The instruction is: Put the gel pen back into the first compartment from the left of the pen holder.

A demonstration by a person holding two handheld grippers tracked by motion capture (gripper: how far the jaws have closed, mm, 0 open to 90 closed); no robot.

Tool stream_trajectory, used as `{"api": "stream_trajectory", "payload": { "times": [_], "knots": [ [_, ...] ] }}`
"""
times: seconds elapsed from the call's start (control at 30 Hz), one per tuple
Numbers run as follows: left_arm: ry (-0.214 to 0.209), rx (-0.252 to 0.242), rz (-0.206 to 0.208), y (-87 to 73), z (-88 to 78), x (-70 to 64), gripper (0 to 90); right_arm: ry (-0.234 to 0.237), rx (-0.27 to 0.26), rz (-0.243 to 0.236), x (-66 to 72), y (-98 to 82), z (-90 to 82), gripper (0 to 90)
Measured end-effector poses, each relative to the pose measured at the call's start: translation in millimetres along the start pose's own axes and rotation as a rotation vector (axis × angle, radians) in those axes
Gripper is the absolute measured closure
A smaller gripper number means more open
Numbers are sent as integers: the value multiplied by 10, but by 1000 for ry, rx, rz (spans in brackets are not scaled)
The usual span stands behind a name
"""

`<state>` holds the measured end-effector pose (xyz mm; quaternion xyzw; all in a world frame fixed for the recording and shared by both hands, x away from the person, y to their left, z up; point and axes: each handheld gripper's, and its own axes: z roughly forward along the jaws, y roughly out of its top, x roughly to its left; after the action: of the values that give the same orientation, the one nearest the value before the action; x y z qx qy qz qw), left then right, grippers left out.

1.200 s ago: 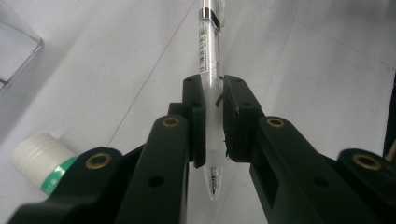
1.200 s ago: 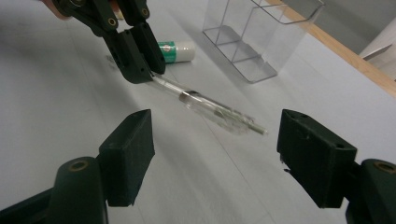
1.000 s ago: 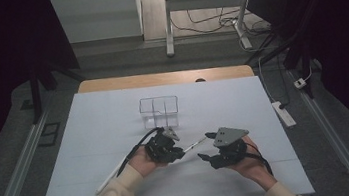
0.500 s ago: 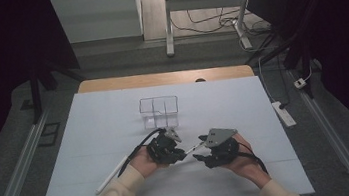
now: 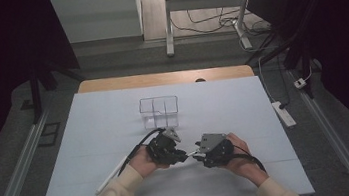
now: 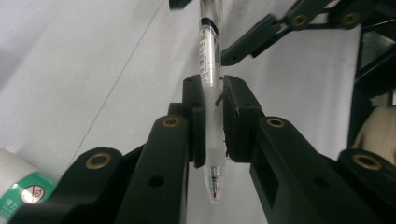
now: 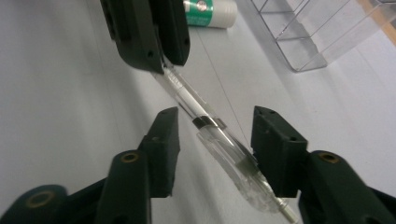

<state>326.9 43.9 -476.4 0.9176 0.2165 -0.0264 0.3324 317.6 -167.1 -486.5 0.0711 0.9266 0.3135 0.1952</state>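
A clear plastic pen is clamped between the jaws of my left gripper, which is shut on its barrel near the tip. In the high view the left gripper and right gripper face each other low over the white table sheet, with the pen bridging them. In the right gripper view the pen runs diagonally from the left gripper to between the jaws of my right gripper. Those jaws have just been closing around the pen's capped end, and gaps still show beside it.
A clear acrylic organizer box stands behind the grippers; its corner shows in the right gripper view. A white cylinder with a green label lies by the left hand, the white cylinder pointing to the front left. The person's sleeves enter from the bottom.
The right gripper has moved left up to the left gripper and now has the pen's free end between its jaws. The left gripper has stayed put with the pen.
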Motion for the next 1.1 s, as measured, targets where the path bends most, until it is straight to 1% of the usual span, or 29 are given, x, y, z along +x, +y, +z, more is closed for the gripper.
{"api": "stream_trajectory", "payload": {
  "times": [0.03, 0.1, 0.23, 0.27, 0.3, 0.33, 0.37, 0.4, 0.53, 0.6, 0.63, 0.7, 0.73, 0.77, 0.8, 0.83, 0.87, 0.9, 0.93, 1.0, 1.03, 1.07, 1.1],
  "knots": [
    [-5, -4, -2, 1, -10, 1, 799, 0, 0, 0, 0, 0, 0, 567],
    [-12, -10, -1, 1, -28, 7, 799, -1, 0, -12, 6, 0, 3, 595],
    [-31, -31, -8, -2, -59, 17, 798, 15, 15, -48, 10, -5, 2, 660],
    [-35, -36, -10, -3, -66, 19, 798, 12, 15, -59, 18, -8, 7, 672],
    [-36, -41, -10, -3, -73, 21, 798, 12, 15, -59, 18, -8, 7, 672],
    [-37, -45, -12, -4, -78, 21, 796, 8, 17, -89, 32, -10, 10, 695],
    [-36, -52, -12, -6, -83, 21, 794, 12, 26, -113, 29, -11, 5, 707],
    [-32, -58, -7, -8, -89, 22, 791, 10, 25, -121, 35, -11, 7, 716],
    [-13, -89, -18, -16, -108, 17, 775, 18, 21, -130, 41, -11, 1, 739],
    [-5, -103, -18, -19, -119, 23, 745, 38, 2, -128, 38, -17, -1, 761],
    [6, -110, -20, -21, -123, 23, 745, 38, 2, -128, 38, -17, -1, 761],
    [32, -127, -22, -26, -130, 21, 708, 52, -7, -126, 40, -19, -6, 777],
    [49, -134, -21, -27, -136, 17, 676, 60, -6, -120, 35, -16, -14, 779],
    [69, -141, -19, -29, -143, 11, 629, 54, -12, -108, 38, -19, -12, 780],
    [84, -150, -16, -31, -154, 6, 549, 57, -20, -95, 23, -30, -20, 781],
    [98, -164, -14, -34, -168, 2, 549, 57, -20, -95, 23, -30, -20, 781],
    [109, -179, -13, -38, -184, -1, 499, 55, -24, -92, 11, -37, -27, 781],
    [113, -195, -14, -44, -203, 1, 453, 59, -38, -80, 3, -47, -28, 781],
    [113, -214, -20, -50, -220, 2, 425, 57, -39, -70, -5, -51, -36, 782],
    [125, -243, -26, -67, -258, 10, 385, 52, -45, -56, -26, -66, -52, 782],
    [129, -252, -29, -75, -276, 18, 361, 42, -58, -35, -37, -78, -61, 782],
    [133, -261, -35, -84, -290, 24, 361, 42, -58, -35, -37, -78, -61, 782],
    [139, -263, -37, -92, -305, 32, 339, 41, -60, -32, -50, -85, -72, 782]
  ]
}}
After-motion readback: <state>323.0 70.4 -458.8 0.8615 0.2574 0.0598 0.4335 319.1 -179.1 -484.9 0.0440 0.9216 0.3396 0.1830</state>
